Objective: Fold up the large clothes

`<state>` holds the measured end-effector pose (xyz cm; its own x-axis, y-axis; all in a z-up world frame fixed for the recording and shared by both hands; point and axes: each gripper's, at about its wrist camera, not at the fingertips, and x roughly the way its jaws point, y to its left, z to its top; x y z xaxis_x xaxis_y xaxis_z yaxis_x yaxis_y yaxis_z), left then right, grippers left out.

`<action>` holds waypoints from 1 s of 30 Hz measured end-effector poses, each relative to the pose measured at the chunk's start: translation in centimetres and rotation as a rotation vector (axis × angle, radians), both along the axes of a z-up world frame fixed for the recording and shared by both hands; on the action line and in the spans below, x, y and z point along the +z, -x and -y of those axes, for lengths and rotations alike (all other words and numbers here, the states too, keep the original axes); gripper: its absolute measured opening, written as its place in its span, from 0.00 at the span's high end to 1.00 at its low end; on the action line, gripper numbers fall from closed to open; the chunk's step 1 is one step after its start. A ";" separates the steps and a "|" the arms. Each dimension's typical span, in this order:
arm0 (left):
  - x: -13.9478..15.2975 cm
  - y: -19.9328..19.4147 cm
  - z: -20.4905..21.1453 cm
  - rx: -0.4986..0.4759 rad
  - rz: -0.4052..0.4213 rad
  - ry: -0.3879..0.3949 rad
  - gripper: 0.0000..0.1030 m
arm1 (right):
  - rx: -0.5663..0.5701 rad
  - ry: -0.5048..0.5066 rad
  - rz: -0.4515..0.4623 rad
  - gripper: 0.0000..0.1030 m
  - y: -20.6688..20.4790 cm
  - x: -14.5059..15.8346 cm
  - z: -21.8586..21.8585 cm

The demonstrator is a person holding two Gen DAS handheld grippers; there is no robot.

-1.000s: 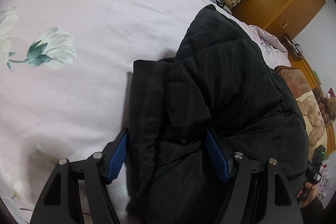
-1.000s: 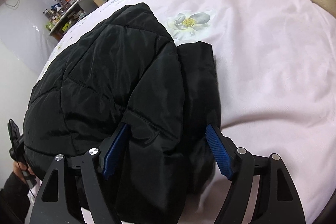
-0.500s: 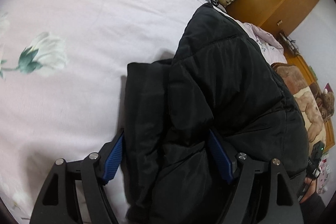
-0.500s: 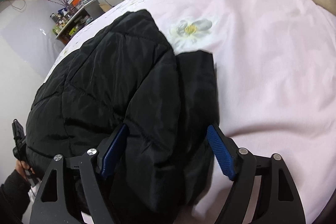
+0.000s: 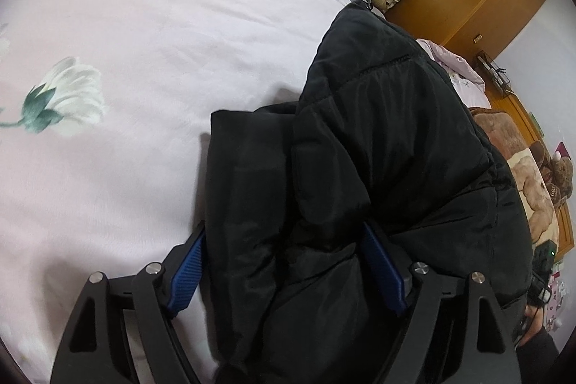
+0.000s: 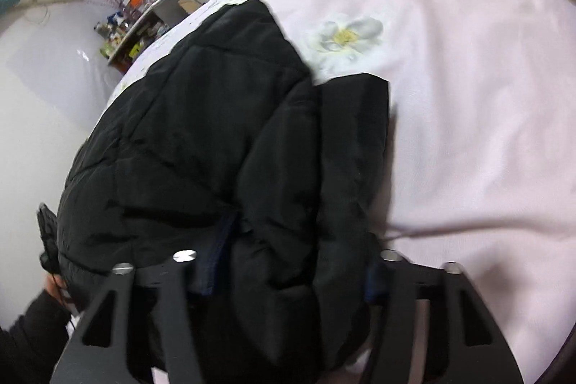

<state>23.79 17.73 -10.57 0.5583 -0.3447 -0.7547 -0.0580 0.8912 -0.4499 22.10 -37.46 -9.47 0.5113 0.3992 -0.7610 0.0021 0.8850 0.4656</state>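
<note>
A black padded jacket (image 5: 378, 168) lies on a pink floral bedsheet (image 5: 144, 60), its long axis running away from both cameras. The left gripper (image 5: 284, 272) straddles its near hem, jaws spread wide around the fabric. The right gripper (image 6: 291, 272) is closing on the same hem, blue pads sinking into the folds.

A bed with a pale pink flower-printed sheet (image 5: 151, 67) fills most of both views. A black padded jacket (image 5: 378, 146) lies directly on it, at lower right of the left view and centre-left of the right view (image 6: 201, 139).
</note>
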 end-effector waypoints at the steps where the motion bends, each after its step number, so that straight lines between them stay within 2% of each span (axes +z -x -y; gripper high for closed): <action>1: 0.0 0.3 0.1 0.002 0.002 0.005 0.21 | -0.005 -0.003 0.003 0.54 0.6 0.1 0.0; 3: -0.4 0.9 0.0 -0.003 0.009 0.014 0.21 | -0.020 -0.028 0.003 0.54 1.3 -0.2 0.4; 5: -0.5 0.3 -0.2 -0.010 0.002 0.023 0.20 | -0.020 -0.053 -0.011 0.46 1.1 -0.9 0.7; 7: -0.5 -0.8 -0.1 -0.024 -0.007 0.022 0.18 | -0.011 -0.099 -0.058 0.34 -0.4 -2.1 1.1; 9: -0.6 -1.8 -0.1 -0.036 -0.016 0.037 0.15 | 0.001 -0.142 -0.091 0.31 -1.6 -2.8 1.2; 11: -0.8 -2.4 -0.1 -0.046 -0.021 0.047 0.13 | 0.020 -0.138 -0.099 0.30 -2.3 -2.6 0.8; 16: -0.8 -2.0 -0.1 -0.071 -0.027 0.076 0.14 | 0.035 -0.117 -0.073 0.49 -1.2 -1.7 0.0; 19: -1.2 -2.1 -0.3 -0.085 -0.029 0.079 0.15 | 0.026 -0.116 -0.067 0.50 -0.8 -1.9 -0.2; 21: -1.1 -2.3 -0.1 -0.090 -0.029 0.065 0.23 | 0.020 -0.104 -0.071 0.50 -1.4 -1.9 -0.6; 23: -0.4 -2.2 0.8 -0.085 -0.023 0.040 0.39 | 0.009 -0.078 -0.071 0.53 -2.3 -1.4 -1.6; 24: 0.0 -1.9 1.2 -0.078 -0.019 0.012 0.44 | 0.005 -0.066 -0.070 0.56 -2.3 -1.1 -1.8; 26: 1.1 -1.4 1.9 -0.074 -0.008 -0.050 0.59 | 0.001 -0.040 -0.064 0.63 -2.0 -0.3 -2.3; 30: 4.0 -0.2 3.1 -0.059 0.015 -0.159 0.69 | -0.007 0.029 -0.045 0.72 -0.9 1.7 -3.2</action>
